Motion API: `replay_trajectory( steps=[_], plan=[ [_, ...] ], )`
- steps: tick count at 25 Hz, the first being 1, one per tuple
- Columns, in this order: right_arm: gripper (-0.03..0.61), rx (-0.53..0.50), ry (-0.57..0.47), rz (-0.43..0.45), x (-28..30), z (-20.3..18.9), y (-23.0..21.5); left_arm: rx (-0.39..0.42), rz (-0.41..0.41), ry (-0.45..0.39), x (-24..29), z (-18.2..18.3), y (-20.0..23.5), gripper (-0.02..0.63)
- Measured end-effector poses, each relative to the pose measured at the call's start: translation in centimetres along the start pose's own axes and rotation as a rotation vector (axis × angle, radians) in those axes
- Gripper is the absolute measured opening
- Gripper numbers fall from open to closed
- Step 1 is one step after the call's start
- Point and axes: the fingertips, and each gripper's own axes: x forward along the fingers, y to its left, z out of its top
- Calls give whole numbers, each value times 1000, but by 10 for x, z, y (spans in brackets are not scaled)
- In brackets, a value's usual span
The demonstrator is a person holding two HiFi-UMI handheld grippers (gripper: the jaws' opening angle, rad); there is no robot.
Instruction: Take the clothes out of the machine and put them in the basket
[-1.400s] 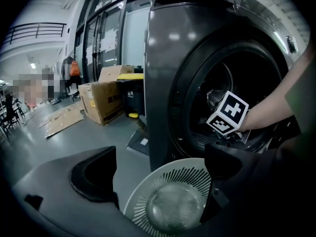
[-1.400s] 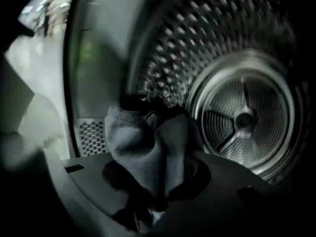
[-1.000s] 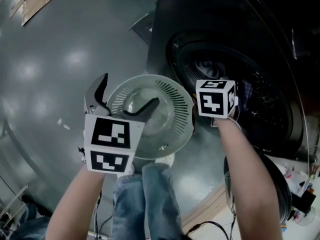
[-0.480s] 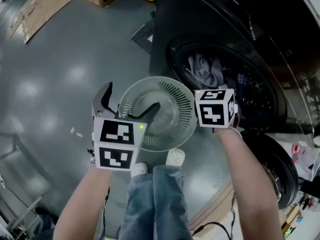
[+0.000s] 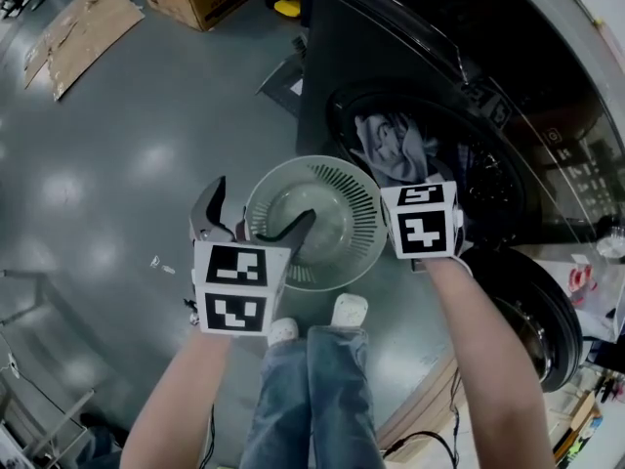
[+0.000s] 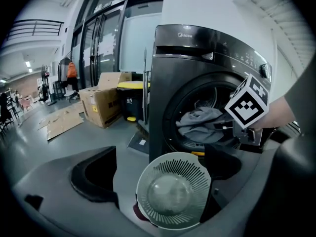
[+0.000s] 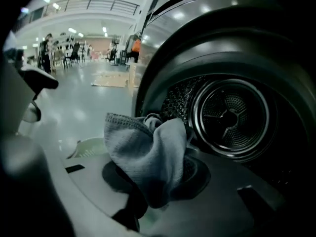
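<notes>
The right gripper is clamping a fold of a soft grey knitted cloth at the mouth of the dark front-loading washing machine. The cloth is bunching over its jaws, with the steel drum showing behind. The left gripper is hovering with its jaws wide apart and nothing between them, above the pale round plastic basket with slotted walls. The basket is sitting on the grey floor just in front of the machine and looks empty.

The pinch seems to be taking only a fold, so the cloth could slip free and drop on the floor short of the basket. A trailing end might also catch on the door rim.

In the head view the marker cube is covering the right jaws. The cloth's far end is disappearing into the dark drum, so it is unclear whether more clothes are lying there.
</notes>
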Motion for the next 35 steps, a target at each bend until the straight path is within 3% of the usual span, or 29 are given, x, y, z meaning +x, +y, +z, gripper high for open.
replay_trajectory(
  steps=[5,15,22,27,35],
  plan=[
    [120,180,7,133,-1,-15,40,-29,3,-6,-6,-6,4,560],
    [115,324,113,335,-12,-68,154,-107,42,23,-11,-42,26,558],
    [116,532,289,531,-24,-111,233,-123,66,40,-13,-54,41,558],
    [117,735,479,775,-36,-128,271,-134,67,39,-14,-57,44,558],
    [126,873,508,677,-5,-126,240,-126,53,41,-6,-58,42,558]
  ],
)
